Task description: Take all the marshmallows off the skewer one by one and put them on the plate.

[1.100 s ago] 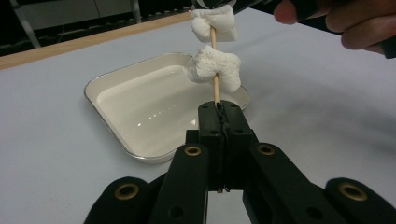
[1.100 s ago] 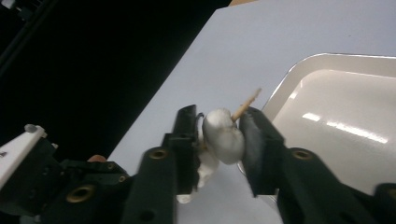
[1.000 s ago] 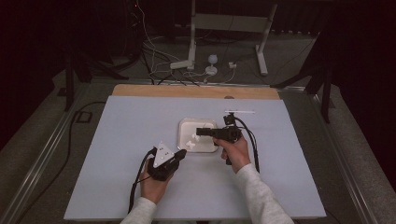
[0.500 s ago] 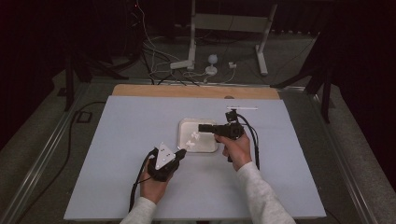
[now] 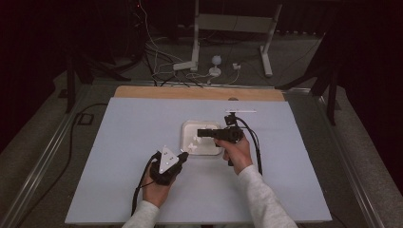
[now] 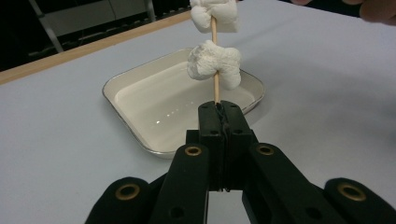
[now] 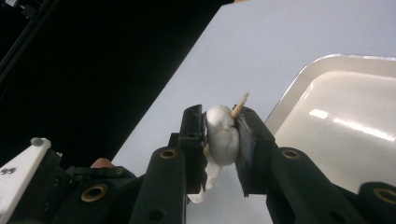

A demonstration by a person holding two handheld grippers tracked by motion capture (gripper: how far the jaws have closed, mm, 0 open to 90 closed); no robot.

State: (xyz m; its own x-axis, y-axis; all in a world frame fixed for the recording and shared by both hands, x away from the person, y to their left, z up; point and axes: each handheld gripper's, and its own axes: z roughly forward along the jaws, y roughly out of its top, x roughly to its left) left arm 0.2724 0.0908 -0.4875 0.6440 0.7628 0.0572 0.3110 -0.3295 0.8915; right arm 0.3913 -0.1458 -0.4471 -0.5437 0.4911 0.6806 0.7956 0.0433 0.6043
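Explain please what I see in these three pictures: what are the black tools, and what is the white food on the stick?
A person sits at a table and holds a hand-held gripper in each hand. The high view looks down from above; the other two pictures come from cameras riding on the grippers. The left gripper has its jaws shut on a thin wooden skewer with two marshmallows threaded on it. The right gripper squeezes the top marshmallow, where the skewer's tip pokes through. Below them lies an empty white tray.
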